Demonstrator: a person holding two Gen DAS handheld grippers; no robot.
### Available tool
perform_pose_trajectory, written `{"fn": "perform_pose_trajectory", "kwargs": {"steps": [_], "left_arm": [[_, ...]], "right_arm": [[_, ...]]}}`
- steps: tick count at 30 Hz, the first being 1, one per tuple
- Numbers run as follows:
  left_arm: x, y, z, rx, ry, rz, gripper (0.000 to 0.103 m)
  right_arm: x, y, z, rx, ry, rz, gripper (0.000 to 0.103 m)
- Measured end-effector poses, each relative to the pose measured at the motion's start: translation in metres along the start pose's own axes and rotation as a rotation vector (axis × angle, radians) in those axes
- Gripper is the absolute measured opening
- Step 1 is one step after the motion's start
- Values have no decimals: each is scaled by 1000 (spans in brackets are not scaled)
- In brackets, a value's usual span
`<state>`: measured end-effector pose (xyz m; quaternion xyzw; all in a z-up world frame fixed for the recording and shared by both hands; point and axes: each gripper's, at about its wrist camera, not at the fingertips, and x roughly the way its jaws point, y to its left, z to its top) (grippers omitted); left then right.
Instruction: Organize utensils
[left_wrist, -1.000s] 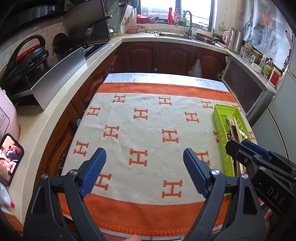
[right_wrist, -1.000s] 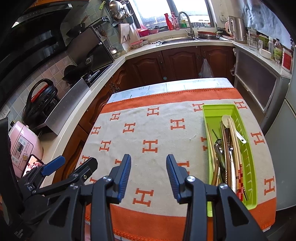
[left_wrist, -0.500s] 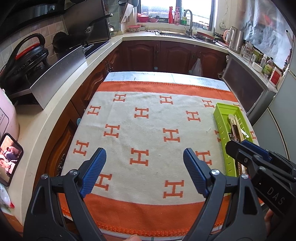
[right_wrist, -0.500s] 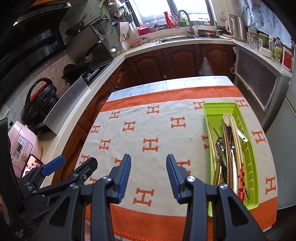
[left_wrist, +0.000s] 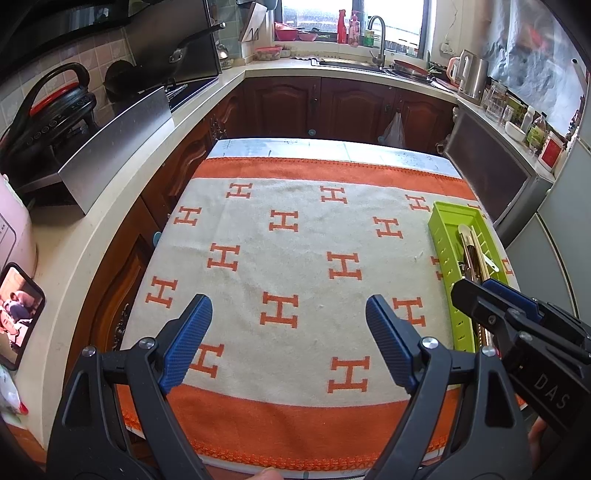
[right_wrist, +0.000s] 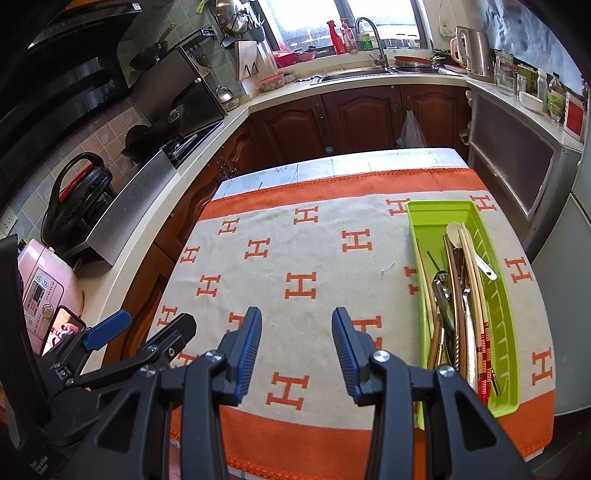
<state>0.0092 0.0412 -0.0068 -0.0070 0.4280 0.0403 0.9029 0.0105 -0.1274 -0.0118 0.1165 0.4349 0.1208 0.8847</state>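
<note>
Near edge: left gripper (left_wrist: 288, 332) jaws wide, empty; right gripper (right_wrist: 296, 345) jaws narrower but apart, empty, both over the cloth (right_wrist: 295, 254). Farther right: utensils (right_wrist: 458, 295) all lie in green tray (right_wrist: 436, 210). Cloth bare otherwise, so task looks approx done, nothing left visible.

Cream woven tablecloth (right_wrist: 317, 258) with orange H motifs and broad orange borders, lime-green slotted plastic utensil tray (right_wrist: 513, 332) at right, red-and-white patterned chopstick ends (right_wrist: 484, 354) inside, black grippers with ribbed blue finger pads (left_wrist: 188, 341), dark brown cabinets (right_wrist: 365, 118) beyond.
</note>
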Motion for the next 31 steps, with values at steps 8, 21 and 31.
{"fn": "perform_pose_trajectory", "kwargs": {"steps": [8,21,31], "left_arm": [[0,0,-1,0,2,2,84],[1,0,-1,0,1,4,84],[2,1,-2,0,4,0,84]], "right_arm": [[0,0,0,1,0,1,40],[1,1,-2,1,3,2,40],[1,1,-1,3,4,0,40]]}}
